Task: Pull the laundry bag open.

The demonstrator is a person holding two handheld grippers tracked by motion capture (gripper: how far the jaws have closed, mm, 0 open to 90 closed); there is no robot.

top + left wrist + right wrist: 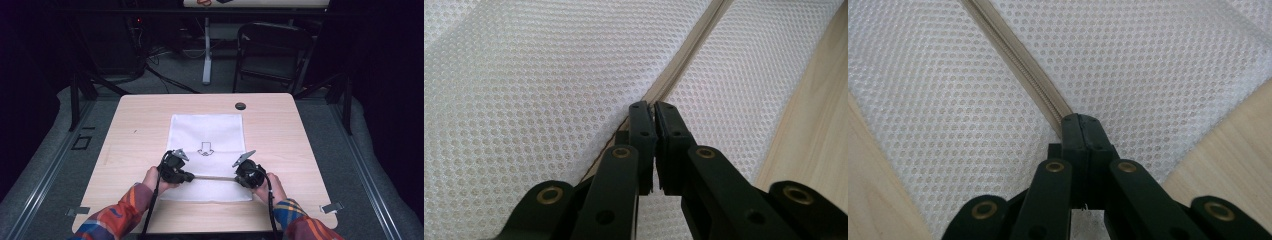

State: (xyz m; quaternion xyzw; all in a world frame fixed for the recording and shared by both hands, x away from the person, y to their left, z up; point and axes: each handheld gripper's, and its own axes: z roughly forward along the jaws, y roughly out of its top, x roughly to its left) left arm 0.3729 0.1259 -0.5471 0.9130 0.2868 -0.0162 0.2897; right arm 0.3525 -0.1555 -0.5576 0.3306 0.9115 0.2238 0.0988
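Observation:
A white mesh bag (206, 132) lies flat on the wooden table (140, 125), with a beige zipper (215, 177) running across it near its front edge. My left gripper (190, 176) sits at the zipper's left end and my right gripper (239, 178) at its right, tips facing each other. In the left gripper view the jaws (653, 106) are pinched together where the zipper (689, 55) meets them. In the right gripper view the jaws (1079, 117) press shut on the end of the zipper (1018, 55). What lies between the pads is hidden.
A small black round piece (240, 106) sits near the table's far edge. Metal clips (331, 207) mark the front corners. Beyond the table stand a dark folding chair (272, 50) and a white post (206, 50). Bare wood surrounds the bag.

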